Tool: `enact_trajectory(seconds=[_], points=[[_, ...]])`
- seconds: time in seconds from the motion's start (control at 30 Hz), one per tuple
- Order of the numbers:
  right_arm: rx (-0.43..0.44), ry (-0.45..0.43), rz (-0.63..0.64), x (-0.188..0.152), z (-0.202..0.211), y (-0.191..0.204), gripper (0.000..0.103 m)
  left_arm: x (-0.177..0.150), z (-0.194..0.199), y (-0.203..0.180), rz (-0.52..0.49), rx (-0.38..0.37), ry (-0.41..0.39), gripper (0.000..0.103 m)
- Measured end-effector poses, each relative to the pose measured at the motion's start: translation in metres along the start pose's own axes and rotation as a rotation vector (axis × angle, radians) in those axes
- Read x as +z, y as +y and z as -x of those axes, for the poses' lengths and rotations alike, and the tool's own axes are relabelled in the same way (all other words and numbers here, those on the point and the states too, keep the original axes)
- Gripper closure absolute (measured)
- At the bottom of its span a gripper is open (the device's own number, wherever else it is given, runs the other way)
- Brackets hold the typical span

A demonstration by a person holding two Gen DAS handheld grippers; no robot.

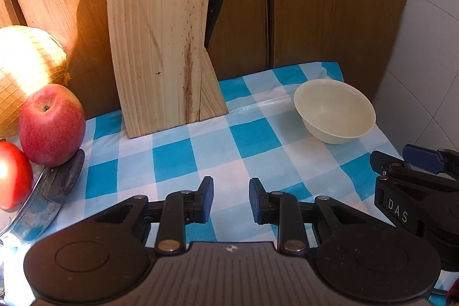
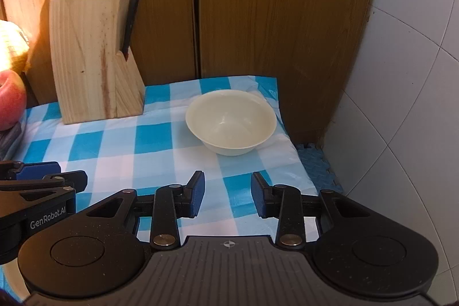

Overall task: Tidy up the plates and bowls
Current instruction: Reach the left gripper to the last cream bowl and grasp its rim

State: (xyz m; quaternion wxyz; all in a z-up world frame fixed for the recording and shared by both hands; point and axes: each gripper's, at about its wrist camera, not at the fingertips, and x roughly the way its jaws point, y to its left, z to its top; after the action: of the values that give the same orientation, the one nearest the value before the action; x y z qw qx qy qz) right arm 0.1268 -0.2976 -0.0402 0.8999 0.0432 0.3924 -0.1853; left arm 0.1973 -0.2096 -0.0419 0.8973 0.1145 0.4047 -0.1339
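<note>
The left tool point(image 1: 231, 199) hovers low over the checked cloth point(image 1: 183, 157) on the bench, jaws apart and empty. At far left an apple point(image 1: 51, 124) sits beside a tomato point(image 1: 13, 174); a knife block point(image 1: 160, 56) stands behind. The cream bowl point(image 2: 231, 122) rests upright near the cloth's back right corner. The right tool point(image 2: 228, 198) faces it, also parted and empty.

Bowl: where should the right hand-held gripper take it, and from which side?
Probably the near rim of the bowl, from the front: it sits upright, empty and open, so one finger could go inside the thin wall and one outside.
</note>
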Motion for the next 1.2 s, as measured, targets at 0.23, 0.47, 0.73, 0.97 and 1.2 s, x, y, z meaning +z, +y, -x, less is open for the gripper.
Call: enact_trajectory(seconds=[0.23, 0.47, 0.73, 0.97, 1.2], points=[[-0.065, -0.014, 0.044, 0.017, -0.032, -0.016, 0.059, 0.023, -0.034, -0.021, -0.015, 0.008, 0.002, 0.082], [-0.074, -0.044, 0.037, 0.028, -0.051, -0.027, 0.06, 0.032, -0.053, -0.029, -0.018, 0.005, 0.003, 0.082], [-0.05, -0.067, 0.022, 0.038, -0.063, -0.027, 0.06, 0.042, -0.061, -0.034, -0.019, 0.002, -0.003, 0.082], [-0.035, -0.061, -0.007, 0.048, -0.072, -0.033, 0.06, 0.051, -0.067, -0.039, -0.017, -0.004, -0.01, 0.082], [-0.009, -0.033, -0.066, 0.054, -0.085, -0.042, 0.06, 0.059, -0.076, -0.04, 0.037, -0.047, 0.004, 0.082]])
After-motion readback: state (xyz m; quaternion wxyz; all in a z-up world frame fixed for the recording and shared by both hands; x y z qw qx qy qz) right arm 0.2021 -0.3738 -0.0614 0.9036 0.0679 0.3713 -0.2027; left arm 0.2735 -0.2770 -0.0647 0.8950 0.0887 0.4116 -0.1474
